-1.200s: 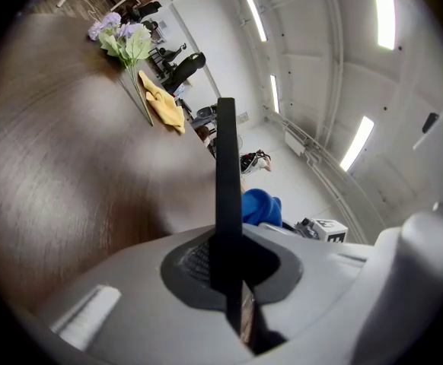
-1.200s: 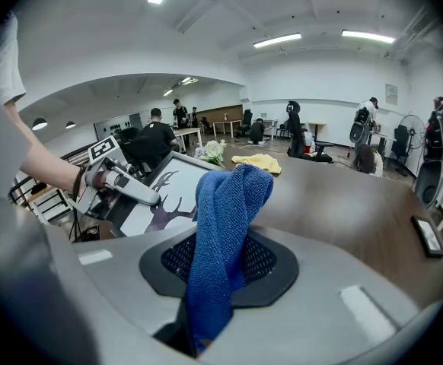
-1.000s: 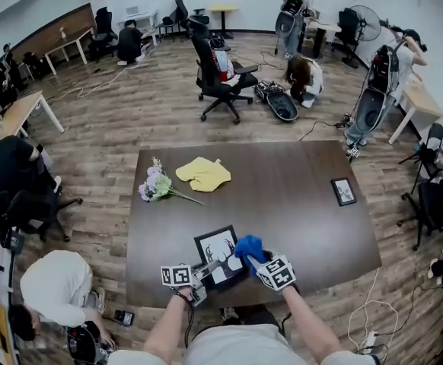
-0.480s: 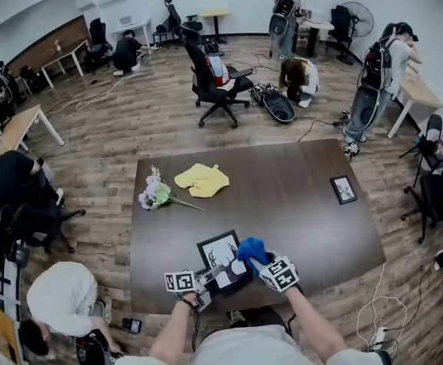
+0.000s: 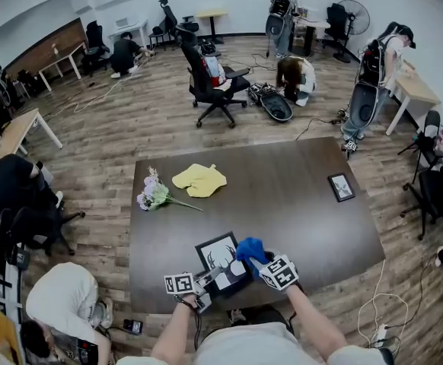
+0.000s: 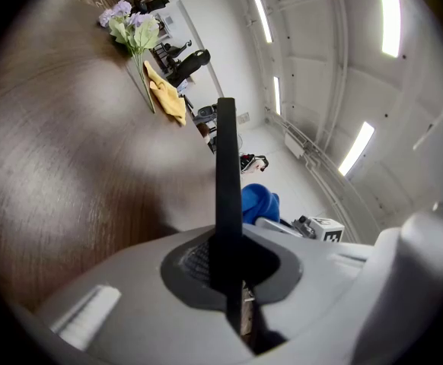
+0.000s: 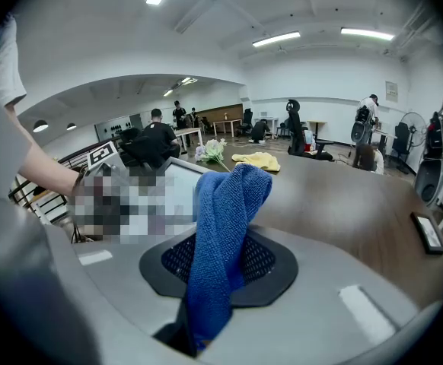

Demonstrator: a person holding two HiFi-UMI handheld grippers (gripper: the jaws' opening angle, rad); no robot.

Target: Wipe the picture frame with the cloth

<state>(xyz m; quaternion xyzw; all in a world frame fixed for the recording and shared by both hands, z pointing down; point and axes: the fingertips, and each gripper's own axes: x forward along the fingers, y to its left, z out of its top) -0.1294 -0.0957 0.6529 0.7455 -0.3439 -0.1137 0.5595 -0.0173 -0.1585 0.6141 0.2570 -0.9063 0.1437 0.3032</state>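
Observation:
A black picture frame (image 5: 220,255) with a white antler print stands tilted near the front edge of the dark table (image 5: 297,211). My left gripper (image 5: 199,283) is shut on the frame's lower left edge. In the left gripper view the frame (image 6: 226,175) shows edge-on between the jaws of that gripper (image 6: 229,280). My right gripper (image 5: 261,265) is shut on a blue cloth (image 5: 250,249), which rests against the frame's right side. In the right gripper view the blue cloth (image 7: 223,226) hangs bunched from the right gripper (image 7: 210,284), with the frame's glass (image 7: 174,190) just behind it.
A yellow cloth (image 5: 199,179) and a bunch of pale flowers (image 5: 154,192) lie at the table's far left. A small framed picture (image 5: 341,186) lies near the right edge. A person (image 5: 62,299) crouches on the floor to the left, and an office chair (image 5: 208,78) stands beyond the table.

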